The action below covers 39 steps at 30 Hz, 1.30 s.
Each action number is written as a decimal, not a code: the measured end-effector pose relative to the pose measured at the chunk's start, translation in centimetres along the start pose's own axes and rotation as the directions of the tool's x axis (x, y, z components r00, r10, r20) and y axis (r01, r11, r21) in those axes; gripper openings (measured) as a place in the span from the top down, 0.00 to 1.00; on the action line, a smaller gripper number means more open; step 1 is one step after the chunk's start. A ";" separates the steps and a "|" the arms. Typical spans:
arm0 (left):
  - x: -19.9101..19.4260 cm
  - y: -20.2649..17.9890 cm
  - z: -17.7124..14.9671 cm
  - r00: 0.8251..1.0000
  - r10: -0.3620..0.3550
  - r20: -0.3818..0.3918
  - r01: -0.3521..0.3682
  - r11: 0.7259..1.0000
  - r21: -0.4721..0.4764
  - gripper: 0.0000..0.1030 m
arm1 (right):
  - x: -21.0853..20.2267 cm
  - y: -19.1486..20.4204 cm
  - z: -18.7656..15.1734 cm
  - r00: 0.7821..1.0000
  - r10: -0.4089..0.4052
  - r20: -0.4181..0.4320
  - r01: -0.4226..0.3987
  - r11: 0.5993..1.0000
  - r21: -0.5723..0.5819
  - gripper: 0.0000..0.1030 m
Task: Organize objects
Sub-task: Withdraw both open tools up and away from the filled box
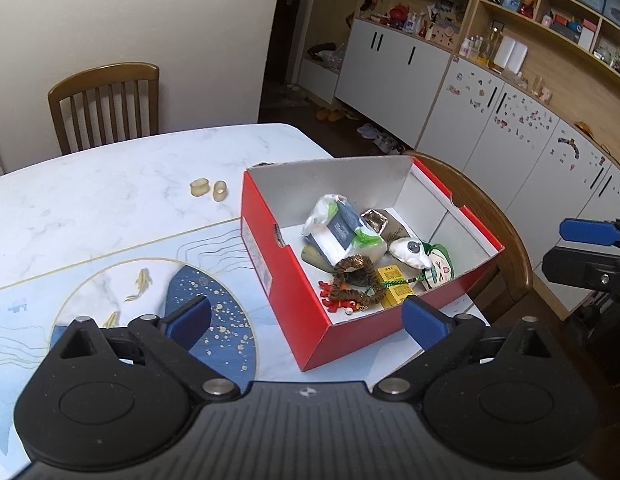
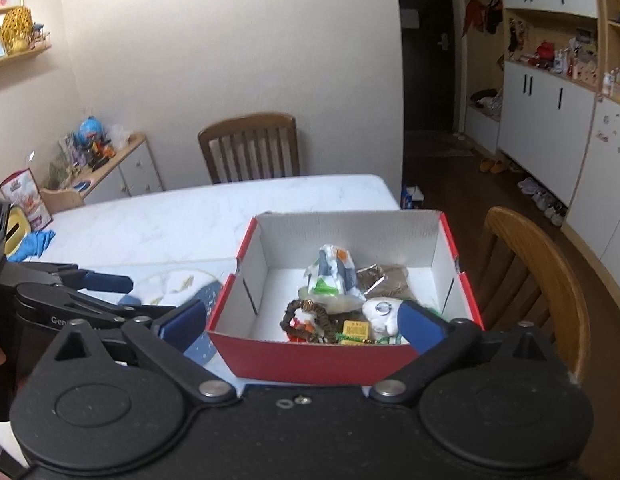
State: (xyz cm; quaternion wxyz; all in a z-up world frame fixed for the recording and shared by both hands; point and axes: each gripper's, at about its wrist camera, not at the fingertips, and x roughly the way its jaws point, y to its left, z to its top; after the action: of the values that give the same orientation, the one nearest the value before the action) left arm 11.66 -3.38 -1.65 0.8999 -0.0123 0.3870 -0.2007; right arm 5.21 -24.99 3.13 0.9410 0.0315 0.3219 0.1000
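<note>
Red box (image 1: 270, 256) holds wrapped packet (image 1: 342, 228), bead bracelet (image 1: 356, 280), perhaps a plush toy (image 1: 412, 254)

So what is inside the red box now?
The red box holds a white packet, a brown bead bracelet, a yellow carton, a white toy and brown pouches. Anything underneath the pile is covered.

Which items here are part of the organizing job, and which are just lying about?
Job:
- red box on the table
- its contents: wrapped packet, brown bead loop, yellow carton, white plush
- two beige pieces, still on the table outside the box

Lying about:
- blue cloth
- chairs
- shelf clutter
</note>
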 end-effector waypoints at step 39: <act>-2.7 -1.5 -0.3 0.992 0.076 0.097 -0.093 0.979 0.181 0.01 | -1.5 2.6 -2.1 0.996 -0.090 0.026 0.087 0.991 0.098 0.01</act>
State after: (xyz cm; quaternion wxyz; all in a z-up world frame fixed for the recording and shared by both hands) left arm 9.19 -3.73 0.28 0.9214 0.0787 0.3259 -0.1964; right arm 2.33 -22.72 2.69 0.9467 0.0642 0.3129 0.0421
